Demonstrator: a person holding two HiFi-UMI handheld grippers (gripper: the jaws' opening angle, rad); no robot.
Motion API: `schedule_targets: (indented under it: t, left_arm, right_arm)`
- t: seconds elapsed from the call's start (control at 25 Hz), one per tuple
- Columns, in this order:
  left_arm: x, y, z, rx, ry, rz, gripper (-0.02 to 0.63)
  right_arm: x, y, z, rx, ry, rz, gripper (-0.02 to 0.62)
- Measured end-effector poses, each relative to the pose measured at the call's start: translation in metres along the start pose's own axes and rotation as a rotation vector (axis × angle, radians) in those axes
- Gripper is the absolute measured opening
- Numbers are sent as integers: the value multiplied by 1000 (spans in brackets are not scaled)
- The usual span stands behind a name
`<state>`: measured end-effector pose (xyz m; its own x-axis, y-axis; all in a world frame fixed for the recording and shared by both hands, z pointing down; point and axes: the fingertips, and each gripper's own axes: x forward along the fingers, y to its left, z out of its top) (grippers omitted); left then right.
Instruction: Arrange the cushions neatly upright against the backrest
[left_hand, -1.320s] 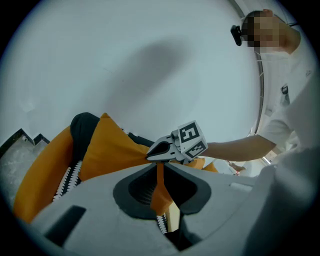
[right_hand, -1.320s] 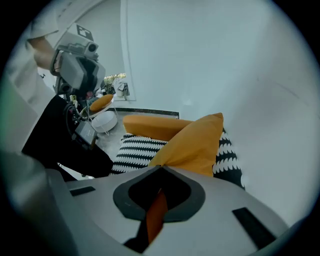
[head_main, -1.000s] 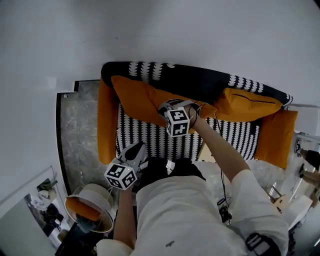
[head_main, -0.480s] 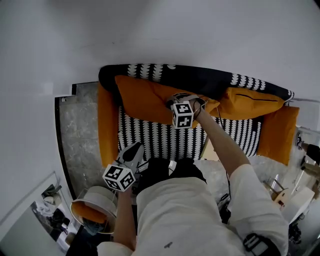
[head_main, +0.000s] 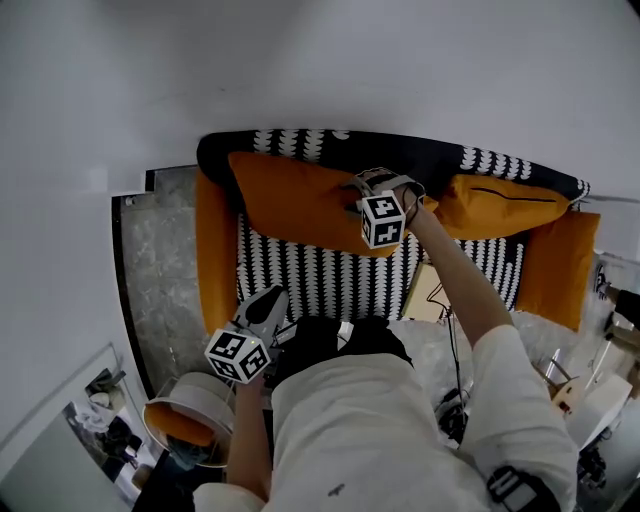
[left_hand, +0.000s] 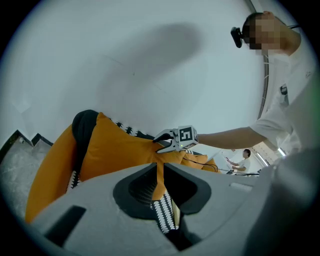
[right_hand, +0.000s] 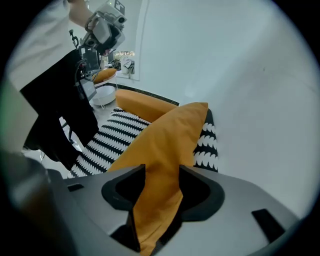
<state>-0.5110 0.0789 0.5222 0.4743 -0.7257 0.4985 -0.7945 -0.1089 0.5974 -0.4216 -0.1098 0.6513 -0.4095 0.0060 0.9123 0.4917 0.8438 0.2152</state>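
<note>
A long orange cushion (head_main: 295, 205) leans against the black-and-white patterned backrest (head_main: 400, 158) at the sofa's left. A second orange cushion (head_main: 500, 208) stands at the right. My right gripper (head_main: 358, 190) is at the long cushion's right corner; its jaws are opening, and the corner's fabric (right_hand: 160, 165) still lies between them. The left gripper view shows that right gripper (left_hand: 164, 144) on top of the cushion (left_hand: 115, 152). My left gripper (head_main: 270, 298) hangs low at the seat's front edge, jaws close together with nothing in them.
Orange armrests (head_main: 213, 250) (head_main: 555, 270) close off the striped seat (head_main: 320, 275). A beige flat object (head_main: 428, 295) and a cable lie on the seat at right. A round white basket with orange inside (head_main: 185, 415) stands on the grey floor (head_main: 160, 260). The white wall is just behind.
My right gripper has moved right and toward the backrest with the cushion's corner, and its jaws have spread apart. The left gripper has stayed where it was.
</note>
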Motion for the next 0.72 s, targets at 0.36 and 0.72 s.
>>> schedule_targets:
  t: [0.36,0.72]
  left_arm:
    - [16,-14,0,25,25,-42,52]
    - [57,-3,10,81,96,-72,52]
  right_arm:
    - [-46,-24,-51,150,60,-140,238]
    - [-115,6,-107,590,47,-325,238]
